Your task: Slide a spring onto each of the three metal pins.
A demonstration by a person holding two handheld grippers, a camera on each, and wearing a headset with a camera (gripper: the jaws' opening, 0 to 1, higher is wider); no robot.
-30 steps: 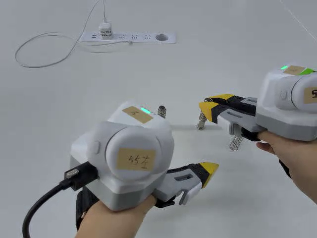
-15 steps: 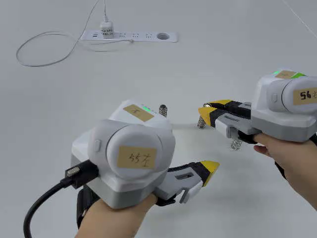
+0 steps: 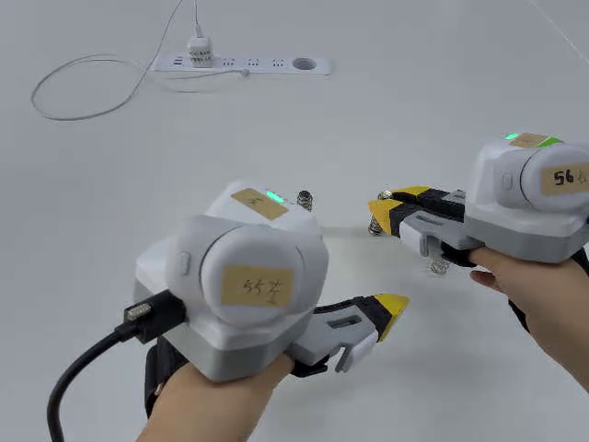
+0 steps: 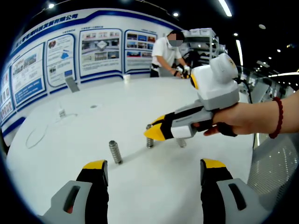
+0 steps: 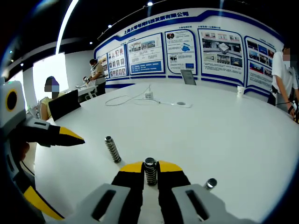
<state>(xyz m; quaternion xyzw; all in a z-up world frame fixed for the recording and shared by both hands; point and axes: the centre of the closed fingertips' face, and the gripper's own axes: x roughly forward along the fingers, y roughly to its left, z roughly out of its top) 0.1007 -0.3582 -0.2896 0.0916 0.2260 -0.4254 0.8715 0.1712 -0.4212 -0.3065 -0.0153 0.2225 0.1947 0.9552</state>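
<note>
Three metal pins stand on the white table, each with a coil spring on it. My right gripper (image 3: 385, 204) (image 5: 150, 169) is shut on the middle spring (image 5: 150, 171) (image 3: 375, 224), which stands upright between its yellow tips. A second spring (image 3: 305, 199) (image 5: 112, 149) (image 4: 115, 151) stands to the left, a third (image 3: 439, 266) (image 5: 211, 183) partly hidden under the right gripper. My left gripper (image 3: 386, 313) (image 4: 154, 165) hovers nearer me, open and with nothing in it, and points at the pins.
A white power strip (image 3: 244, 65) with a plugged-in charger and a looping cable (image 3: 83, 87) lies at the far side of the table. People stand by the display wall (image 4: 168, 51) (image 5: 98, 70) beyond the table.
My right gripper has sunk a little and drawn slightly left over the middle spring, which now stands shorter. The left gripper has hardly moved.
</note>
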